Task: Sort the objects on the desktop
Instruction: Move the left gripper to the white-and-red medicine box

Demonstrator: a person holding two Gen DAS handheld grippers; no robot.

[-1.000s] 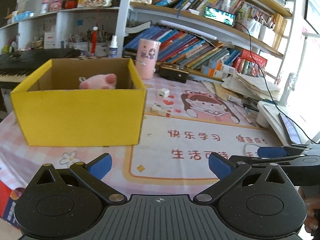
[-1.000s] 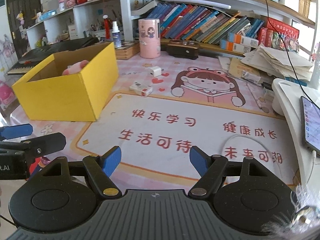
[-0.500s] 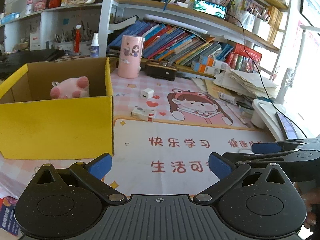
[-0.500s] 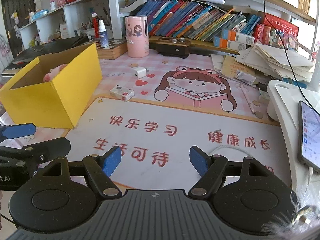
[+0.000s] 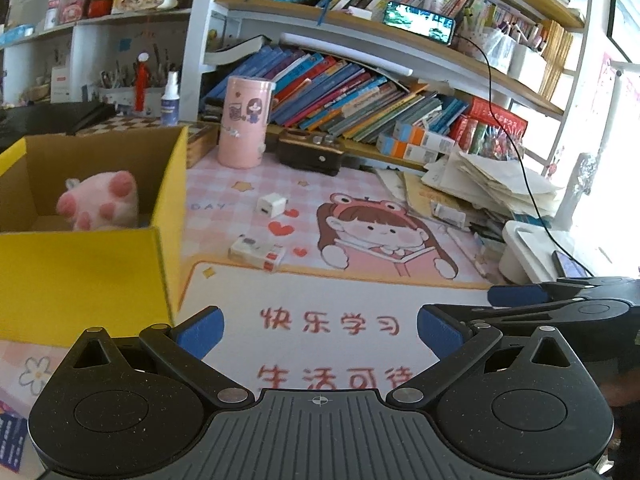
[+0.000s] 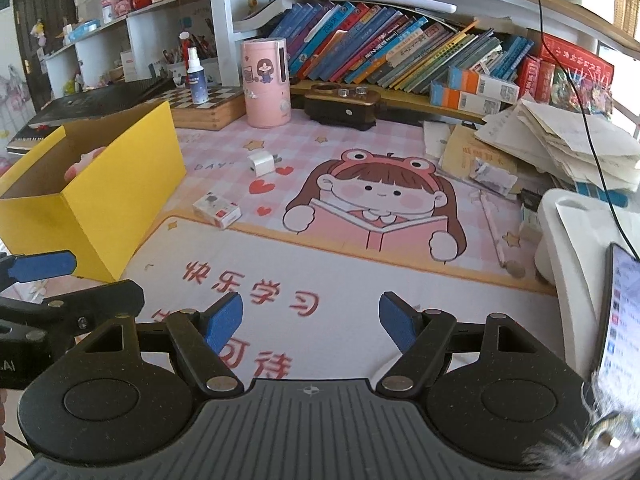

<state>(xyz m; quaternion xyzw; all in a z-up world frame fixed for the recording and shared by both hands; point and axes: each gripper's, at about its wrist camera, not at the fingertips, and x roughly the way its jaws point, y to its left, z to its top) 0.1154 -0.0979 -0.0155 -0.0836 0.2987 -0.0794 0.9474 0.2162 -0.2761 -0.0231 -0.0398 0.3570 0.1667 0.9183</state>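
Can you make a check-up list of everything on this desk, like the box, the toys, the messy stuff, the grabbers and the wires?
Surface: pink cartoon desk mat, bare in front of both grippers.
Job's things: open yellow box with a pink plush toy inside; white charger cube and small white carton lying loose on the mat.
Clutter: pink cylinder, dark brown box, pile of papers, phone on a white stand.
Grippers: left gripper open, empty; right gripper open, empty.
Cables: black cable running from the shelf to the phone.
Surroundings: shelves of leaning books, spray bottle on a chessboard.
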